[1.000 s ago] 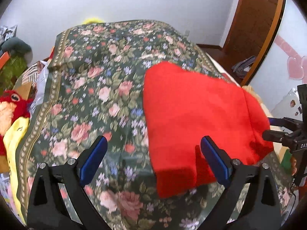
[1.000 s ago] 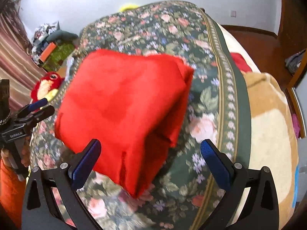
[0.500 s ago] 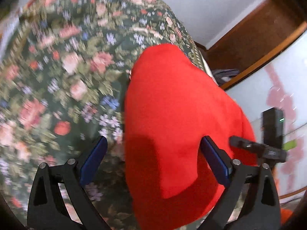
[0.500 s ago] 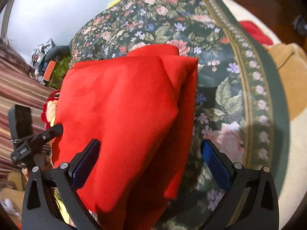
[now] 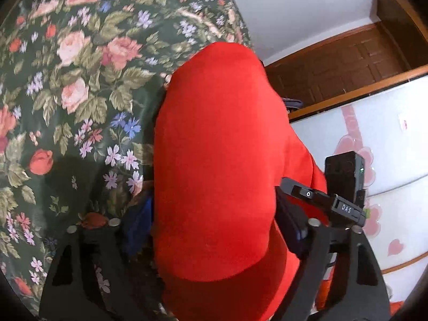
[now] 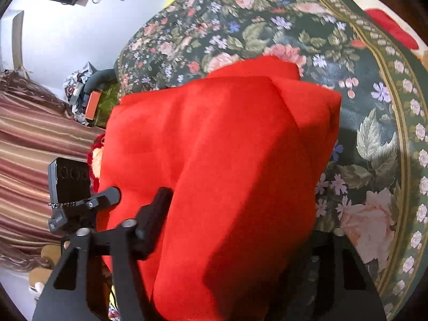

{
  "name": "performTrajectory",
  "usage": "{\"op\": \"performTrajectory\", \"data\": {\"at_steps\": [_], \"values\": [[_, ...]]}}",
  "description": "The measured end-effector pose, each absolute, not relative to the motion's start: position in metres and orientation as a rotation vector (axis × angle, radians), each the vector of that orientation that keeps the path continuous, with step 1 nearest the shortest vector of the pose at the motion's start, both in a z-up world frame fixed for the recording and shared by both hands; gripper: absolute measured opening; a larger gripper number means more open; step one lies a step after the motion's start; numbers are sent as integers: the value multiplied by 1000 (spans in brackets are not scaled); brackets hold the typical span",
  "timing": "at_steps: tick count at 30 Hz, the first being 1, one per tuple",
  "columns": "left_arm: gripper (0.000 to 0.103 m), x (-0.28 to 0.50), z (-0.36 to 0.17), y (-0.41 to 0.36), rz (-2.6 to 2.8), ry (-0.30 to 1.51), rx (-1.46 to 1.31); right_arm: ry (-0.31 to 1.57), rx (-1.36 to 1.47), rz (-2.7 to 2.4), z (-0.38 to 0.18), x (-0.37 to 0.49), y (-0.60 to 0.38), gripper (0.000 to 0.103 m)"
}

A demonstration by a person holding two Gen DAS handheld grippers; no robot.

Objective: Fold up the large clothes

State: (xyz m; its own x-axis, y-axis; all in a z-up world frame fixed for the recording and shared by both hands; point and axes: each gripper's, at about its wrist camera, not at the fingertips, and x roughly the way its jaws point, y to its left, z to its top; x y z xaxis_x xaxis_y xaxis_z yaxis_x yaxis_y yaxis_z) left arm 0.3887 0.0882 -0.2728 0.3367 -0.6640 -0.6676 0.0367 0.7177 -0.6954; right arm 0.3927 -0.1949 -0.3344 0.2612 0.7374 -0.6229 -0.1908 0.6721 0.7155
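A: A second ago both tongs stood wide open, back from the near edge of the red garment (image 5: 214,160). Now each has closed in from its own side, and the cloth fills the middle of both views.

B: Closed on it, or only around it?

A: The left tongs (image 5: 214,230) have narrowed until the fingers bracket the near end of the folded cloth. The blue pad at lower left lies against the cloth's edge and the right finger presses at its other side, so I judge them clamped on it. The right tongs (image 6: 230,230) look the same: the left finger (image 6: 152,214) is pushed into the cloth at lower left of that view, while the other is mostly hidden behind the bulge at lower right.

B: So both are holding the same piece?

A: I think so. Each view shows the other tool at its edge, right beside the cloth. Gripping opposite sides keeps the stacked layers together, probably to lift or carry the bundle.

B: And where is it?

A: On the bed (image 5: 80,93) with the floral cover, near its edge, with the door (image 5: 347,61) at upper right in the left view. Whether the near end has left the bed, I cannot tell.
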Motion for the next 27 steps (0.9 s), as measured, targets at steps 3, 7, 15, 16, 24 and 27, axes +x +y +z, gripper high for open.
{"op": "performTrajectory", "data": {"at_steps": [3, 7, 15, 16, 24, 27], "values": [[60, 385, -263, 85, -506, 1133, -631, 1116, 542, 681, -321, 388, -193, 29], [48, 376, -241, 88, -495, 1095, -589, 1084, 520, 703, -303, 388, -183, 25], [46, 350, -188, 118, -453, 977, -512, 1021, 440, 757, -261, 383, -139, 25], [46, 346, -184, 127, -449, 965, -513, 1010, 432, 767, -255, 383, -132, 25], [46, 330, -151, 204, -366, 852, -553, 948, 324, 848, -210, 391, -56, 25], [46, 326, -144, 233, -323, 827, -554, 955, 309, 887, -201, 402, -22, 25]]}}
